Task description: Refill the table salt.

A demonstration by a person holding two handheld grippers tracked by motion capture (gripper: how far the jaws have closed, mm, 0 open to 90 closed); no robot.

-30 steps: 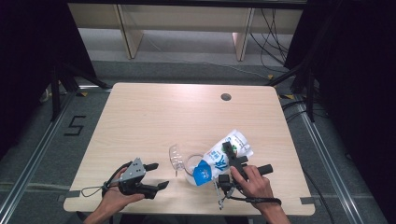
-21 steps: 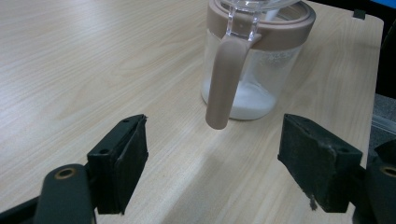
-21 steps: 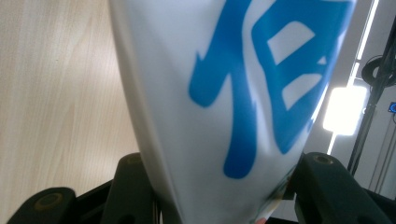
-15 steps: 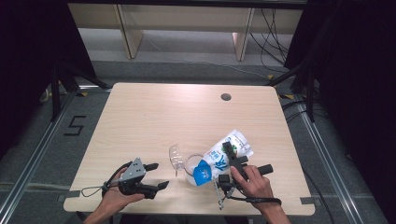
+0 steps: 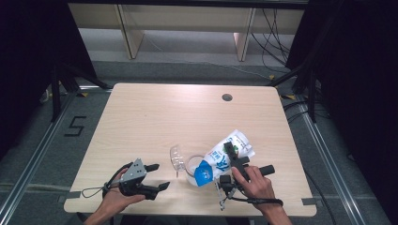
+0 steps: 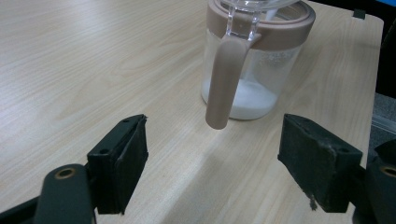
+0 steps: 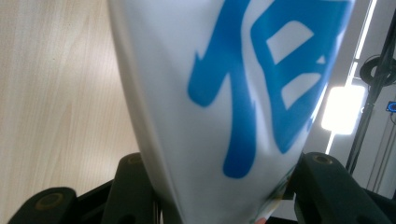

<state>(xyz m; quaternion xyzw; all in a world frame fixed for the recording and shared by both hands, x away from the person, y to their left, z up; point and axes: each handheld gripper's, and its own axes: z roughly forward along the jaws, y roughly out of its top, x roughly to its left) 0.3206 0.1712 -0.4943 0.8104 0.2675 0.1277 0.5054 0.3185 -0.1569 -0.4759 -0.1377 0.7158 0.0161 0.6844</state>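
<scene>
A clear jug (image 5: 189,165) with a brown rim and handle stands near the table's front edge, its lid flipped open to the left. In the left gripper view the jug (image 6: 261,74) has white powder in its bottom. A white bag with blue print (image 5: 215,163) lies tilted, its blue end over the jug's mouth. My right gripper (image 5: 231,155) is shut on the bag; in the right gripper view the bag (image 7: 224,93) sits between both jaws. My left gripper (image 5: 159,176) rests left of the jug, open, jaws pointing toward it (image 6: 215,144), with nothing between them.
The wooden table (image 5: 155,122) has a round cable hole (image 5: 227,97) at its back right. Wooden shelf legs (image 5: 126,24) and cables stand on the floor beyond the table. A floor mark (image 5: 75,125) lies to the left.
</scene>
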